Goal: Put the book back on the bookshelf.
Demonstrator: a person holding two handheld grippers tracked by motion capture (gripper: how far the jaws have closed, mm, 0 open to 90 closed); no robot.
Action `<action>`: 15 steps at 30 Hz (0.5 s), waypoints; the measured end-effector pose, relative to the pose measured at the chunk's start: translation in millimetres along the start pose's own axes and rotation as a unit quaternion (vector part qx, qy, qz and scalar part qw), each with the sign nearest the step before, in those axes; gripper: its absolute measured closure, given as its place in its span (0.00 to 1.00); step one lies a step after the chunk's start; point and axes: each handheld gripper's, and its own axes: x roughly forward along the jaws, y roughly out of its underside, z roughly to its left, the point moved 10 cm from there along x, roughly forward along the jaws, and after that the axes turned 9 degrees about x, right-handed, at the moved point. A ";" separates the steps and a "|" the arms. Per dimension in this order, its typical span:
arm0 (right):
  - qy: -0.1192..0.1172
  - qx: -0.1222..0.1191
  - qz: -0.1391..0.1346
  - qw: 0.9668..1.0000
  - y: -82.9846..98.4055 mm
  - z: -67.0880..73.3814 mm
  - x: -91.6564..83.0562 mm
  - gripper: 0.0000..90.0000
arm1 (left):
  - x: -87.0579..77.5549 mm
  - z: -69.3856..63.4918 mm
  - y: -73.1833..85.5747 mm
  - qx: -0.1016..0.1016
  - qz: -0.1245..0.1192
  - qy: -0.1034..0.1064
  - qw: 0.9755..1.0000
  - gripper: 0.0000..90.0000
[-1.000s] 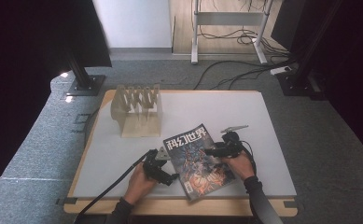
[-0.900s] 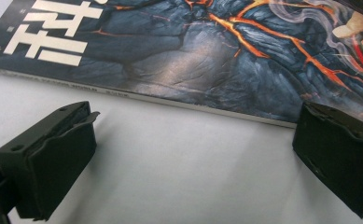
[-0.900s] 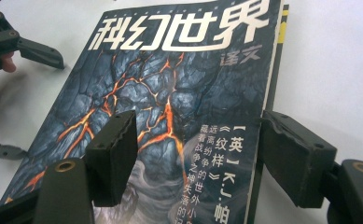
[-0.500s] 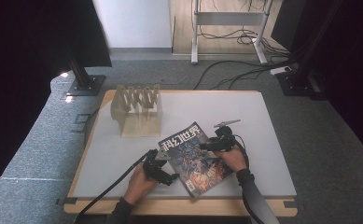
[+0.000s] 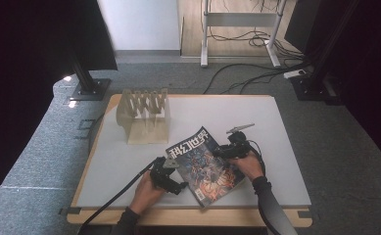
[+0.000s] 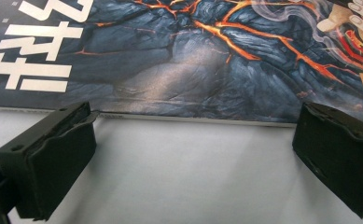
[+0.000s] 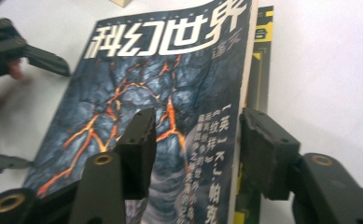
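A magazine (image 5: 205, 164) with a dark lava-pattern cover and white characters lies flat near the table's front edge. My left gripper (image 5: 171, 178) sits low on the table at the magazine's left edge, open. In the left gripper view (image 6: 188, 154) its jaws stand wide apart with the magazine's (image 6: 193, 56) edge just ahead. My right gripper (image 5: 226, 151) rests over the magazine's right side. In the right gripper view (image 7: 195, 149) it is open. One jaw lies over the cover (image 7: 137, 93) and the other past its right edge, where a yellow page (image 7: 261, 60) shows underneath.
A light wooden slotted rack (image 5: 144, 115) stands at the back left of the white table (image 5: 256, 117). Grey carpet surrounds the table, with black stand bases and cables beyond its far side. The left gripper's fingers (image 7: 44, 60) show at the left of the right gripper view.
My right gripper has moved left from beside the magazine onto its right edge. The left gripper and the magazine have hardly shifted.
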 end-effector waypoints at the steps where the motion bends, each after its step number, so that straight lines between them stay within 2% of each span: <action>1: 0.003 -0.001 0.002 1.000 -1.1 0.0 0.6 0.57 | 0.0 0.1 0.0 0.000 0.000 0.000 1.000 0.00; 4: 0.015 -0.012 0.004 1.000 -2.3 -0.7 -0.5 0.66 | 0.0 0.0 0.0 0.000 0.000 0.000 1.000 0.00; 9: 0.020 -0.029 -0.008 0.999 -5.3 5.7 -8.7 0.86 | -0.1 0.0 0.2 0.001 0.001 0.001 1.000 0.00; 15: 0.056 -0.061 0.001 0.997 -6.5 17.3 -14.1 0.91 | -0.1 -0.1 0.2 0.000 0.001 0.000 1.000 0.00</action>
